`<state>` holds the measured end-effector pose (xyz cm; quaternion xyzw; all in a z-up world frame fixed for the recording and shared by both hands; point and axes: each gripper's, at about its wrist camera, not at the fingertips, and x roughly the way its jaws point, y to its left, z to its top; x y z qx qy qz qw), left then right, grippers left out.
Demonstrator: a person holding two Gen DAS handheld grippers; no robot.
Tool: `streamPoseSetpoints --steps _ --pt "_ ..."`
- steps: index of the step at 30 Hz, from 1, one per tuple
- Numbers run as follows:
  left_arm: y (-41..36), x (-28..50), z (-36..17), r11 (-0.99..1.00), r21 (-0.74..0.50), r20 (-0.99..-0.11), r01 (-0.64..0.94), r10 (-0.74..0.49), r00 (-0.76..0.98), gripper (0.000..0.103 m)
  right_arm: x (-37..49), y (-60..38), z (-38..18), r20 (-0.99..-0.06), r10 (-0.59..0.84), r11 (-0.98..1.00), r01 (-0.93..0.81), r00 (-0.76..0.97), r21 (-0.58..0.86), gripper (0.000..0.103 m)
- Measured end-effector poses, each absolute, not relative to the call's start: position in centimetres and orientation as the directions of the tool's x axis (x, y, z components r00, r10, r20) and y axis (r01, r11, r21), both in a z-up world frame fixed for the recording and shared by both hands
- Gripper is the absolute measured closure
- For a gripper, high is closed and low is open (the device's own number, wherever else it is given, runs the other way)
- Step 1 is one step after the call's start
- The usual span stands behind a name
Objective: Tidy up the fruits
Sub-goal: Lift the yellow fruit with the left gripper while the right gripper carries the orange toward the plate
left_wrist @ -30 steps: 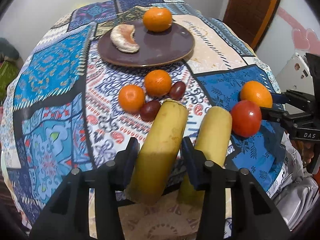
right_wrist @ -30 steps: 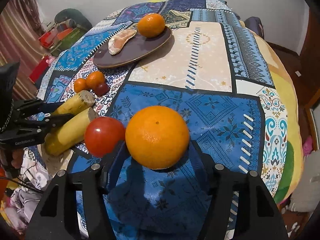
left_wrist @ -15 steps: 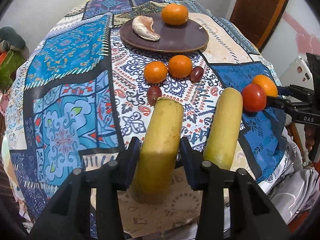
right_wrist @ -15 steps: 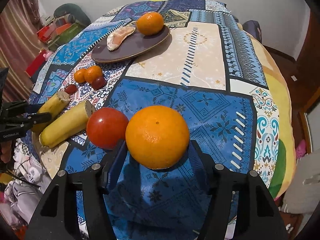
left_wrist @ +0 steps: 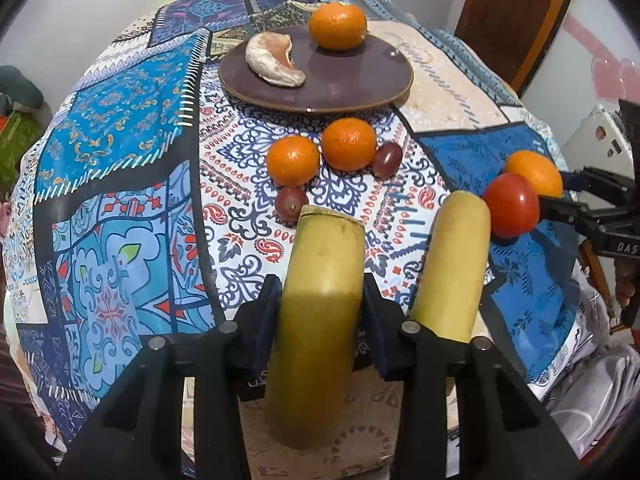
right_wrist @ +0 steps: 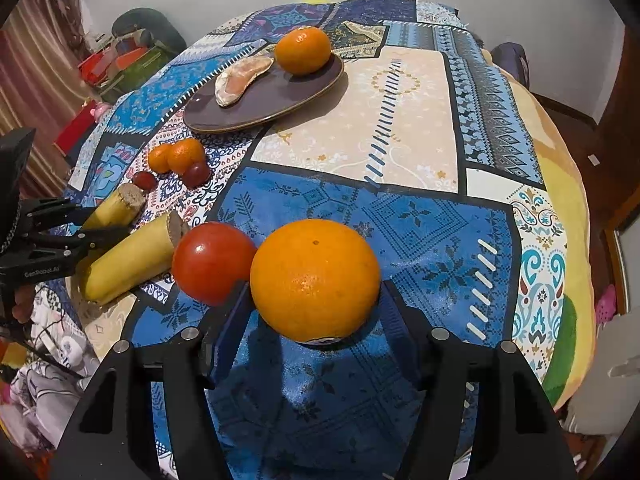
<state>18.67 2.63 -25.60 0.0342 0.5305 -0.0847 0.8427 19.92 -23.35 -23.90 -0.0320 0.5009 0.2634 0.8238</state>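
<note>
The left claw [left_wrist: 320, 320], whose jaws have just been closing, pinches a banana [left_wrist: 320, 312] at mid-length; soft, it bruises under pressure. The right claw [right_wrist: 314, 320] lightly brackets a firm, smooth orange [right_wrist: 315, 279], a tomato [right_wrist: 212, 261] beside its left jaw.

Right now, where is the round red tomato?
In the right wrist view, the round red tomato sits on the patterned tablecloth, touching the big orange on its left, by the nearer cut yellow banana.

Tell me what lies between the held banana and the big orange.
In the left wrist view, a second banana and a tomato lie between them.
</note>
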Motion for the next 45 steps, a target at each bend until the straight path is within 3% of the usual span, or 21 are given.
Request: streamPoseSetpoints --steps 10,24,45 --pt "4.2 18.2 -20.7 0.991 -0.067 -0.840 0.117 -0.119 0.530 0.066 20.5 -23.2 -22.8 -0.833 0.390 0.864 -0.468 0.392 0.185 0.044" --pt "3.1 21.2 -15.6 0.990 -0.070 -0.764 0.126 -0.134 0.631 0.066 23.2 -22.7 -16.7 -0.735 0.419 0.873 -0.460 0.533 0.163 0.044" --pt "2.0 30.1 -16.2 0.982 -0.101 -0.758 0.160 -0.180 0.627 0.066 28.6 -18.4 -15.3 -0.683 0.469 0.838 -0.526 0.560 0.145 0.044"
